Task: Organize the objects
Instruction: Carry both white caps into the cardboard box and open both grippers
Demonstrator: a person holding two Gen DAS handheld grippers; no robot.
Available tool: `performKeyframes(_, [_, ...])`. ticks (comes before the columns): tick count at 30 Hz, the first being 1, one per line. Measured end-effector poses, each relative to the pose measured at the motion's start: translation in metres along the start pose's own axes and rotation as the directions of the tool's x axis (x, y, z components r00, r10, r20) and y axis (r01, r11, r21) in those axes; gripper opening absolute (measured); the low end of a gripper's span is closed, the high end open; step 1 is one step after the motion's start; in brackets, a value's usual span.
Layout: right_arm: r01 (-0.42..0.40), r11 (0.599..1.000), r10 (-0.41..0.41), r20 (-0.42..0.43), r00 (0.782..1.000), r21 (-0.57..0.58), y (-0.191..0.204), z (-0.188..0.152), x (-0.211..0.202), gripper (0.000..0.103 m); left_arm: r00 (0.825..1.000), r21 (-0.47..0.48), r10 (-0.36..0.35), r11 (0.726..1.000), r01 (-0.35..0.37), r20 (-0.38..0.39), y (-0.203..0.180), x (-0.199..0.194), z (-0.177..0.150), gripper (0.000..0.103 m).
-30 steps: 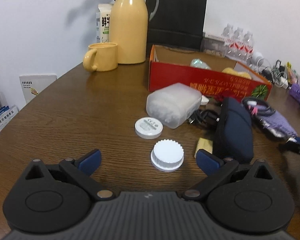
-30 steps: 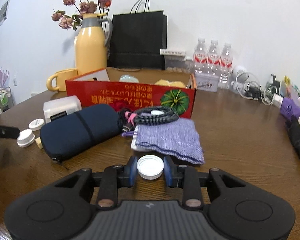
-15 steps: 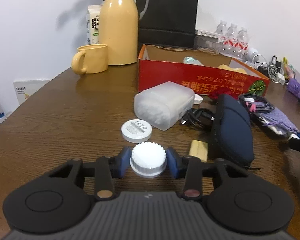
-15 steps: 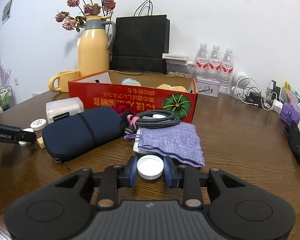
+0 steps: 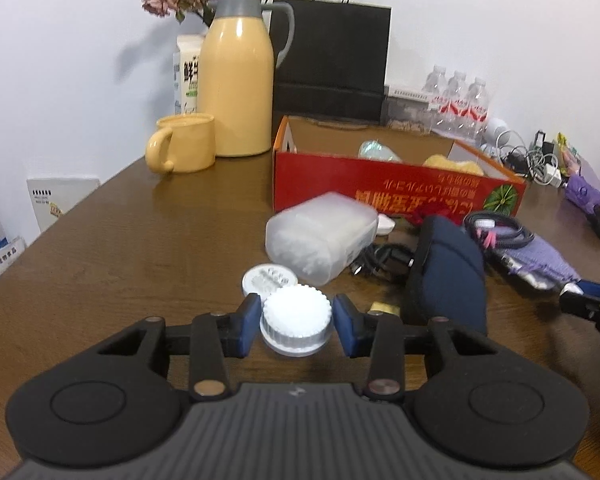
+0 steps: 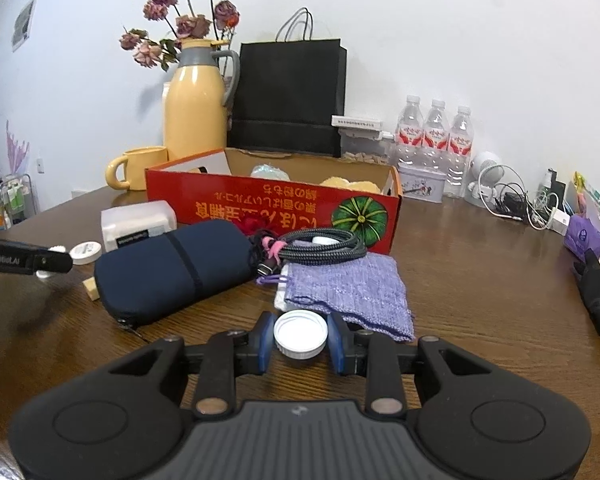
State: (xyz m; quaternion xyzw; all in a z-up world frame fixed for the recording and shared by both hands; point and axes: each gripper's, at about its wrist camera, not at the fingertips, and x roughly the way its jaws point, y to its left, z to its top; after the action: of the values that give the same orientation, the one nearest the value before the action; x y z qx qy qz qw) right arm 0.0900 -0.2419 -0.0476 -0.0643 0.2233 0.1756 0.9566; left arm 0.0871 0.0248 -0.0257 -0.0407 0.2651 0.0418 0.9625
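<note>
Left gripper (image 5: 296, 326): clamped on ridged white cap (image 5: 296, 320), just above the bench (image 5: 100, 248).
Right gripper (image 6: 300, 338): clamped on smooth white lid (image 6: 300, 334), low over the bench.
Red box (image 6: 268, 208), toward the far edge: already holds a few items.
Outstanding beside the box: navy pouch (image 6: 172, 268), coiled cable (image 6: 320, 245), purple cloth (image 6: 348, 288), frosted container (image 5: 320, 236), flat white disc (image 5: 269, 278).
Progress, judged: early; both caps not yet stowed.

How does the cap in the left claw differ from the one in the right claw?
The ribbed cap in the left claw shows its closed top and knurled edge; the open cap in the right claw faces hollow side up, with a thinner wall. Both are white, round, gripped by blue pads.
</note>
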Motion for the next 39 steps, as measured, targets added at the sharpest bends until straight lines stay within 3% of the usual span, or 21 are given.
performKeyframes(12, [-0.033, 0.999, 0.037, 0.122, 0.992, -0.034, 0.006, 0.042, -0.005, 0.027, 0.991, 0.026, -0.056, 0.998, 0.053, 0.119, -0.015, -0.012, 0.042, 0.040])
performKeyframes(25, [-0.006, 1.000, 0.009, 0.245, 0.970, -0.011, 0.001, 0.110, 0.048, 0.027, 0.961, 0.033, -0.081, 0.997, 0.075, 0.264, -0.051, 0.027, 0.115, 0.040])
performKeyframes(31, [0.005, 1.000, -0.008, 0.242, 0.970, 0.015, -0.002, 0.138, 0.089, 0.027, 0.952, 0.036, -0.029, 0.999, 0.019, 0.303, -0.069, 0.055, 0.137, 0.041])
performKeyframes(39, [0.005, 0.999, -0.012, 0.174, 0.985, 0.036, -0.001, 0.153, 0.146, 0.027, 0.967, -0.023, 0.065, 0.998, -0.062, 0.248, -0.064, 0.116, 0.159, 0.041])
